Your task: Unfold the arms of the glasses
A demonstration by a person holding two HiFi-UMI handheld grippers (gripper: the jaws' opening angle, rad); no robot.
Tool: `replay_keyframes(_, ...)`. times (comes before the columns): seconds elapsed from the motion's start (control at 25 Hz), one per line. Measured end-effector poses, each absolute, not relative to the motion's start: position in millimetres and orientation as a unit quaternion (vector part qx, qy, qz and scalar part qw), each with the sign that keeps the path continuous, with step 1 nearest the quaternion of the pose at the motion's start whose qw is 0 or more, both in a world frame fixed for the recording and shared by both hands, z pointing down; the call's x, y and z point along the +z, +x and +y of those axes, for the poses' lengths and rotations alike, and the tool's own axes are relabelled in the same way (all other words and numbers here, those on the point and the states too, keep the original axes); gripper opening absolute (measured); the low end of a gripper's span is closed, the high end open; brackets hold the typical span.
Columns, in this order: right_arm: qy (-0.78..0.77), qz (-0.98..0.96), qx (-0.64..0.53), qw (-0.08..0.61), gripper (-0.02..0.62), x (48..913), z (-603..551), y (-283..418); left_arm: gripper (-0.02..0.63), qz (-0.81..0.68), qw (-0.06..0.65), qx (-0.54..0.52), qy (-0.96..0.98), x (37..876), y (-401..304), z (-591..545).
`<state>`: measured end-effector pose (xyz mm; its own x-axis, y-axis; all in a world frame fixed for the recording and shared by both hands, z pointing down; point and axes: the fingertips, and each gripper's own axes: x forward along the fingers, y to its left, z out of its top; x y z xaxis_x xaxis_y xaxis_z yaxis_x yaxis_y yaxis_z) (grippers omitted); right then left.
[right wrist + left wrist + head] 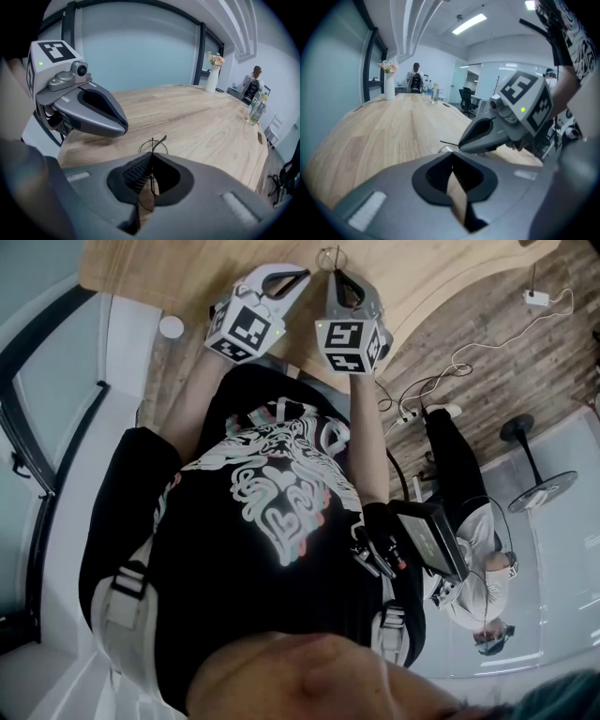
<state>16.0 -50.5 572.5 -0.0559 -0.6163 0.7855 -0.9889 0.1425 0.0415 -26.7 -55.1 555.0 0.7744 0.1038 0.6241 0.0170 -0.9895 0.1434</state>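
The glasses (152,145) are thin black wire with round lenses. My right gripper (150,157) is shut on their frame, and one lens and a thin arm stick out past the fingertips above the wooden table (206,126). In the head view the glasses (330,256) show as a small wire loop at the tip of the right gripper (336,274). My left gripper (302,276) hovers just to the left, jaws together with nothing between them. From the left gripper view, the left gripper (451,157) points at the right gripper (506,126), with a bit of wire (446,142) showing between them.
A white vase of flowers (389,82) and bottles (435,93) stand at the table's far end, where a person (415,77) is. A small white round thing (171,326) lies near the table edge. Another person (478,587) sits on the floor side, by cables.
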Motion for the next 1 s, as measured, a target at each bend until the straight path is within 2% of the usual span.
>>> replay_keyframes(0.32,0.596,-0.696,0.261,0.304,0.005,556,-41,16,-0.011,0.037,0.035,0.347,0.937,556,-24,-55)
replay_keyframes(0.68,0.596,-0.738,0.252,0.192,0.005,531,-32,4,-0.011,0.083,-0.049,0.37,0.924,570,-23,-37)
replay_keyframes(1.0,0.589,-0.758,0.25,0.127,0.003,514,-20,13,-0.011,0.118,-0.11,0.395,0.904,574,-16,-25)
